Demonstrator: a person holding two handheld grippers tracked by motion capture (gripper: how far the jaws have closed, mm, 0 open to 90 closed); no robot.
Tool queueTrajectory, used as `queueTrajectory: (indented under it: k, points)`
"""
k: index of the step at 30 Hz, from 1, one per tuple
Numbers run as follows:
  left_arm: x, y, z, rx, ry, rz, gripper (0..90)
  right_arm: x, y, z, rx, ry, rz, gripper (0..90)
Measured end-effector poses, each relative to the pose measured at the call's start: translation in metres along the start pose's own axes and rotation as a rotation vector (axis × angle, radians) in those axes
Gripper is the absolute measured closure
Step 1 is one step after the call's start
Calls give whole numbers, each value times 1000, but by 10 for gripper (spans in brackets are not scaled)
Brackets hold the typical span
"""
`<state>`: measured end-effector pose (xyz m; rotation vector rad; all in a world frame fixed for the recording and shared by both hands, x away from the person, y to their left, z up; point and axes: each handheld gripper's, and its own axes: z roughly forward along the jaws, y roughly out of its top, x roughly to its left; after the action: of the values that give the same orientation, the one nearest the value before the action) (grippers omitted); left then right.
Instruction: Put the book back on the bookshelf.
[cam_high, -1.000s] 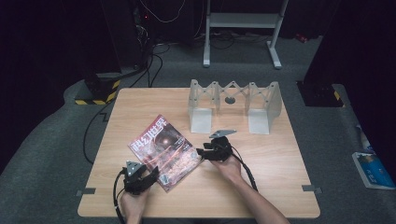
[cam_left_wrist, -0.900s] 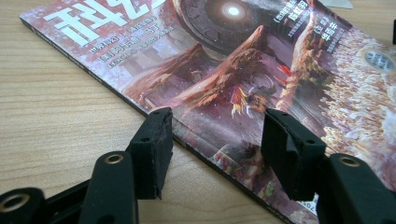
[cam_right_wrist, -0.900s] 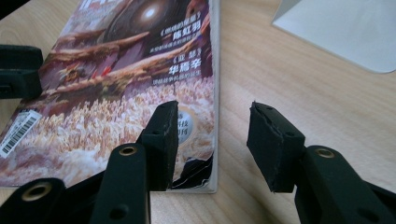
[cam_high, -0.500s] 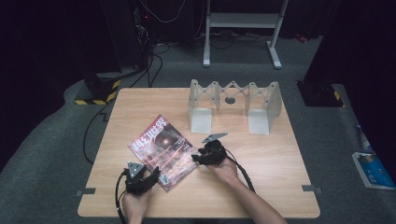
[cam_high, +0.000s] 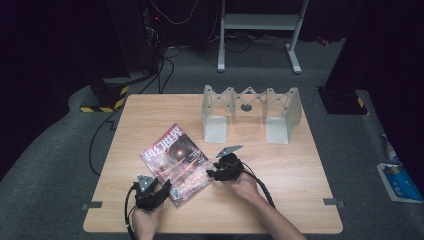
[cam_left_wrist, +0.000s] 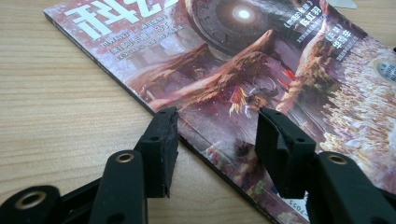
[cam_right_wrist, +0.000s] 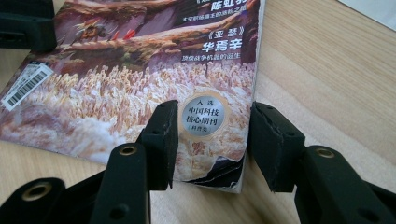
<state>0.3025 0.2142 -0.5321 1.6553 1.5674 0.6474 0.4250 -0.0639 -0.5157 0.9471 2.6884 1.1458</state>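
Lying flat and askew on the worktop (cam_high: 280, 170), the magazine (cam_high: 175, 162) has a gripper at each near corner. The left gripper (cam_left_wrist: 217, 135) straddles its spine edge, jaws just closing yet parted, pads not pressing. The right gripper (cam_right_wrist: 212, 140) stands released astride the opposite corner. A grey folding rack (cam_high: 250, 112) stands beyond.

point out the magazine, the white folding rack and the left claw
magazine (cam_high: 176, 164), high view, middle of its cover
white folding rack (cam_high: 216, 128), high view, its left end panel
left claw (cam_left_wrist: 212, 140), left gripper view, midway between its tips, astride the magazine's edge
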Motion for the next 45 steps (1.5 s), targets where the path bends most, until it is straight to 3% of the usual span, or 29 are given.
queueTrajectory:
  k: [10, 22, 26, 34, 39, 45]
  points:
    - [-7, -5, -8, 14, 0, 3, 513, 7, -13, -9, -9, 15, -29, 525]
    - [-18, -14, -19, 21, -18, 36, 528, 19, -35, -27, -7, 28, -47, 520]
    - [-21, -16, -22, 20, -24, 67, 534, 23, -40, -32, -4, 24, -50, 519]
    - [-28, -22, -27, 14, -52, 81, 542, 32, -58, -45, -10, 32, -66, 518]
    - [-32, -26, -28, 1, -62, 51, 541, 36, -67, -52, -20, 30, -41, 517]
    - [-37, -29, -30, 3, -82, 44, 541, 40, -77, -59, -27, 30, -29, 518]
